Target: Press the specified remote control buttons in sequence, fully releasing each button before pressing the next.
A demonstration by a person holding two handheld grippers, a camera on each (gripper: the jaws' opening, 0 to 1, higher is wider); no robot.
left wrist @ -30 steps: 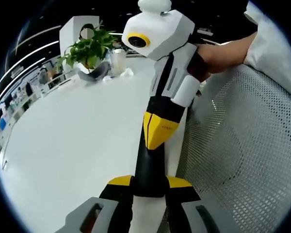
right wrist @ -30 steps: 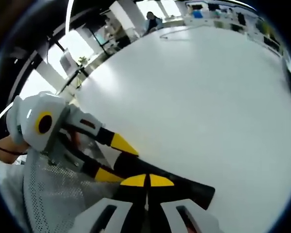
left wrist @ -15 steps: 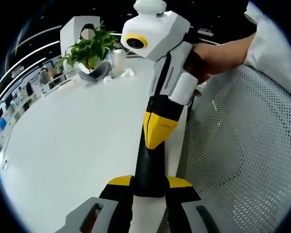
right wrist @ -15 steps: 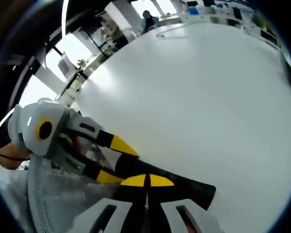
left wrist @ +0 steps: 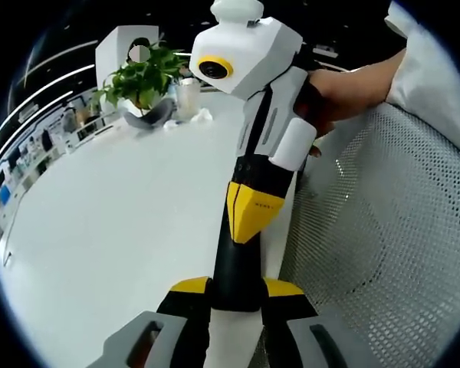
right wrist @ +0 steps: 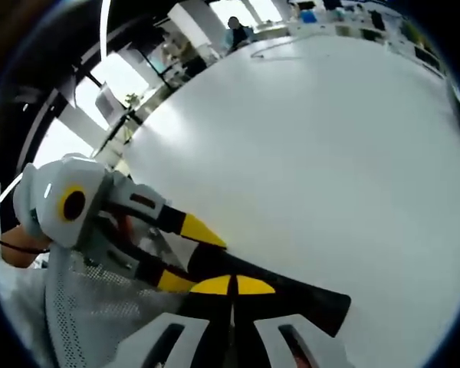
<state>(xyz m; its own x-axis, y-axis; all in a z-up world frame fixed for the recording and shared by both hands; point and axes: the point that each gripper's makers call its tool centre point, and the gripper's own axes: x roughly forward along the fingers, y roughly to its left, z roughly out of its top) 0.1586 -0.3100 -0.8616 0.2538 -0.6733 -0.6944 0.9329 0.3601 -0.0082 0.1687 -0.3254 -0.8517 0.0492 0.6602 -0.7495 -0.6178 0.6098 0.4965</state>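
A slim black remote control [left wrist: 234, 264] lies lengthwise between the yellow-tipped jaws of my left gripper [left wrist: 236, 288], which is shut on its near end. My right gripper [left wrist: 250, 218] reaches in from the top, held by a person's hand [left wrist: 345, 84]. Its jaws are shut, and their yellow tip rests on the remote's upper face. In the right gripper view, my right gripper [right wrist: 231, 285] sits shut on the remote [right wrist: 310, 300]. The left gripper [right wrist: 190, 254] clamps it from the left. The buttons are hidden.
A wide white table [left wrist: 115, 207] stretches away under the remote. A potted plant [left wrist: 142, 77] and a glass [left wrist: 186, 96] stand at its far end. A white mesh chair [left wrist: 383, 230] sits close by, also in the right gripper view [right wrist: 77, 307].
The right gripper's tip has slid slightly along the remote toward my left gripper. The left gripper keeps its hold.
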